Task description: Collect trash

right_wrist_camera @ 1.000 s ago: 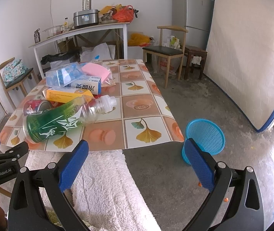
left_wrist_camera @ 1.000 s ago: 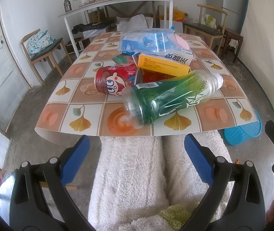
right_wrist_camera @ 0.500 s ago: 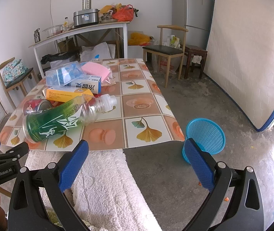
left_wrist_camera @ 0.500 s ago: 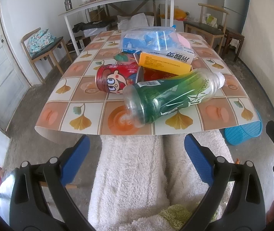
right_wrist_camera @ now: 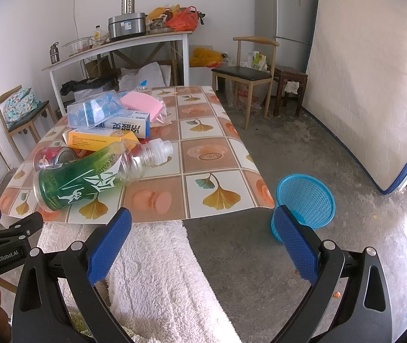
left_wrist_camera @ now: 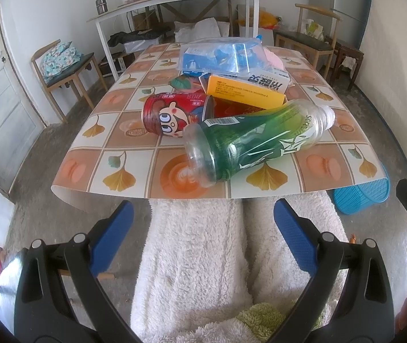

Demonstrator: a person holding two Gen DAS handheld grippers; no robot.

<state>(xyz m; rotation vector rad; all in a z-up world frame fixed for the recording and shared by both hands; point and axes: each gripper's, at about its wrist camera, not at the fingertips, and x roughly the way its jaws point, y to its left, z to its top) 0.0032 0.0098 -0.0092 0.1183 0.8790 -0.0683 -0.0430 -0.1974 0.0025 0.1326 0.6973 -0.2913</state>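
Note:
A green plastic bottle lies on its side near the front of the patterned table; it also shows in the right wrist view. Behind it lie a red can, a yellow box, a white-blue carton and a clear plastic pack. A pink pack lies further back. A blue mesh basket stands on the floor right of the table. My left gripper is open and empty, below the table's front edge. My right gripper is open and empty, near the table's front right corner.
White fluffy fabric over the person's legs lies under both grippers. Wooden chairs stand at the left and back right. A white side table with kitchenware, a fridge and a leaning mattress line the walls.
The left wrist view has shifted slightly, so the table and trash sit a little higher and nearer. Both grippers stay open. Nothing on the table moved.

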